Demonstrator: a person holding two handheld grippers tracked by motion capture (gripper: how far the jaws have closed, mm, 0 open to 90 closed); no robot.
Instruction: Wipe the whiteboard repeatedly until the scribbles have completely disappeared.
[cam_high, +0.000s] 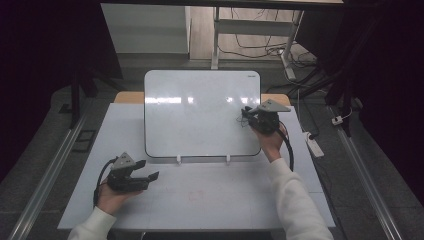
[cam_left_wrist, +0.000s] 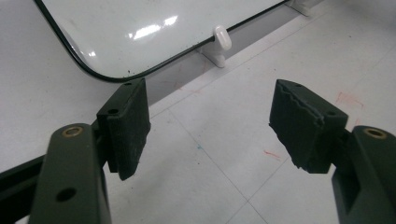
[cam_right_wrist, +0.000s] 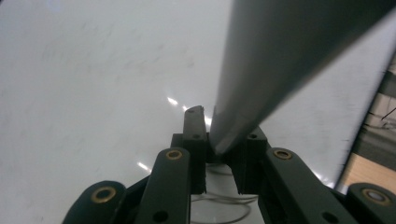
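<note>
Glossy rounded whiteboard (cam_high: 200, 112) faces right claw (cam_right_wrist: 219, 140) clamping a smooth grey rod (cam_right_wrist: 280, 56); left claw (cam_left_wrist: 210, 126) gapes.

Whiteboard (cam_high: 200, 112) propped at table (cam_high: 210, 200) centre, on two small white feet (cam_high: 178, 160). Right gripper (cam_high: 248, 114) at board's right edge, raised against its surface, hand (cam_high: 270, 142) beneath. Left gripper (cam_high: 150, 170) near left on table, jaws apart, pointing right, nothing between them.

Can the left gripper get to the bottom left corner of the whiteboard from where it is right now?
Probably yes. The left gripper hovers open over the table, and bare tabletop lies between it and the whiteboard corner, with nothing in the way.
</note>
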